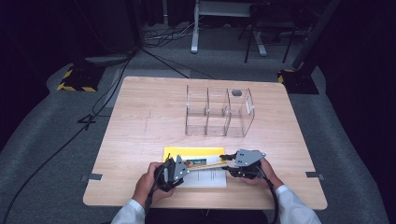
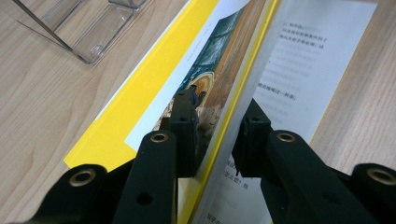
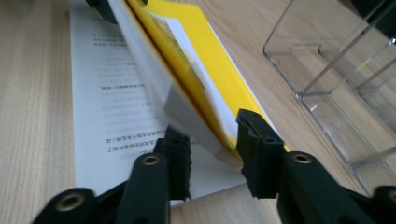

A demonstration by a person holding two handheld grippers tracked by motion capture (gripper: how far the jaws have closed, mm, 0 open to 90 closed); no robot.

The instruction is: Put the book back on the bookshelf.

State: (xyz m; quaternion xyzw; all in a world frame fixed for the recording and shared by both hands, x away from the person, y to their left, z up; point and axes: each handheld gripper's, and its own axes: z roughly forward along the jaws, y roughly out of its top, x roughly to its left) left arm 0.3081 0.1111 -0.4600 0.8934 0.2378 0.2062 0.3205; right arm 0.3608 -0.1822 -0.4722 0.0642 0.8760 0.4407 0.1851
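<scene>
We see a yellow book (image 1: 194,151) lying open at the table's (image 1: 140,121) near edge, in front of the clear organizer (image 1: 218,112). Our left gripper (image 2: 212,126) clamps the raised cover (image 2: 229,84), while our right gripper (image 3: 210,140) stands narrowly parted around its other end.

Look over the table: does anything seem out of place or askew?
The yellow book lies open with a sheaf of pages standing on edge between the left gripper and the right gripper. The clear organizer stands square.
</scene>
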